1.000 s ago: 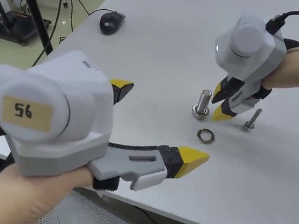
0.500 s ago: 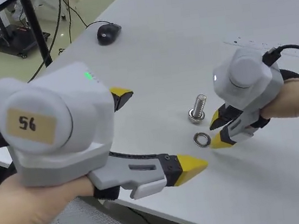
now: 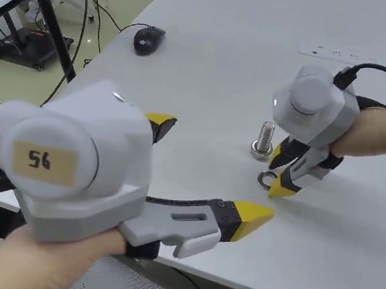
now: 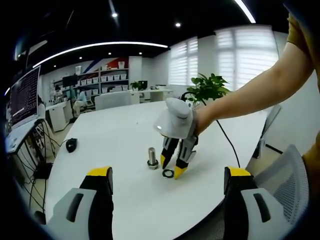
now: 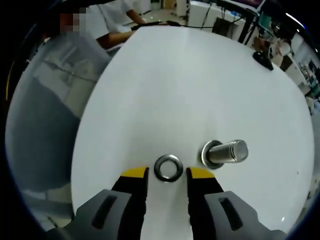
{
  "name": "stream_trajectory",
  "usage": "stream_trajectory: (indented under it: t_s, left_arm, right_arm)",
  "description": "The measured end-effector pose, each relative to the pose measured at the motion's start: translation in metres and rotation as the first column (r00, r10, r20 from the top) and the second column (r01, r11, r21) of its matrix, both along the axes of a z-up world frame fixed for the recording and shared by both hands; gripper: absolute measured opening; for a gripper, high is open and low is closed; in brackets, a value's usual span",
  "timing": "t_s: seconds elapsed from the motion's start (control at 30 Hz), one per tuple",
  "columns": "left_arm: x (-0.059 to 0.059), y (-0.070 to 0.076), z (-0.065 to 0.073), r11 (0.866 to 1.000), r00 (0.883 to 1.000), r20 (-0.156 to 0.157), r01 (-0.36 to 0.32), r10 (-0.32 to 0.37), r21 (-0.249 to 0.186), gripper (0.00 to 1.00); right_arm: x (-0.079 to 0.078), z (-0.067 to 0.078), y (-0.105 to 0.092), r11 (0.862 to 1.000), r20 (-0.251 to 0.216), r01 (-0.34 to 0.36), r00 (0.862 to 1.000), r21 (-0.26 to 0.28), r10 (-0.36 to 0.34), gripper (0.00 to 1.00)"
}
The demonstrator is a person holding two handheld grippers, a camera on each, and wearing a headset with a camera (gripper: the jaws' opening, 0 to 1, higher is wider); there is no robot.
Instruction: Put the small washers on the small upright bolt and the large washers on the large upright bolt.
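Steel washer [image 5: 157, 168] between spread right claw [image 5: 167, 173], bolt [image 5: 227, 151] beside

blocked: tall silver threaded bolt [image 5: 227, 151] just beside flat steel ring washer [image 5: 168, 167]; black oval mouse [image 3: 148, 39] near white desk [image 3: 251, 45] left edge | open: desk middle between them

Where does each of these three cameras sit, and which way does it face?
Head view: on the person's head, looking down at the white table; left hand holding left gripper, right hand holding right gripper.
Left gripper view: on the left gripper, facing across the table at the right gripper and the person's arm; own open jaws below.
Right gripper view: on the right gripper, looking down at the washer and upright bolt; own jaws bracket the washer.
Shared: all three show washer and bolt.
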State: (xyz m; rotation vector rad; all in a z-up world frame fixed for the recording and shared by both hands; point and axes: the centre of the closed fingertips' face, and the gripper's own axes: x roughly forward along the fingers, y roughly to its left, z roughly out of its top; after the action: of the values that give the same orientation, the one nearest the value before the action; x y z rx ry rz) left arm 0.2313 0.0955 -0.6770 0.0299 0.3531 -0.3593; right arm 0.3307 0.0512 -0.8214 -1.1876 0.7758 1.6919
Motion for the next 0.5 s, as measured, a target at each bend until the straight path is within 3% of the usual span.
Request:
stream_trajectory:
  t_s: [0.23, 0.5]
  left_arm:
    - [0.0021, -0.0021, -0.0032, 1.000, 1.000, -0.009, 0.000, 0.000, -0.005, 0.92]
    - [0.0050, -0.0061, -0.0027, 1.000, 1.000, -0.009, 0.012, -0.012, -0.006, 0.92]
  right_arm:
    - [-0.0010, 0.0019, -0.0012, 0.999, 0.013, -0.034, 0.999, -0.012, 0.034, 0.25]
    - [0.0015, -0.0002, 0.0013, 0.998, 0.027, -0.014, 1.000, -0.055, 0.016, 0.23]
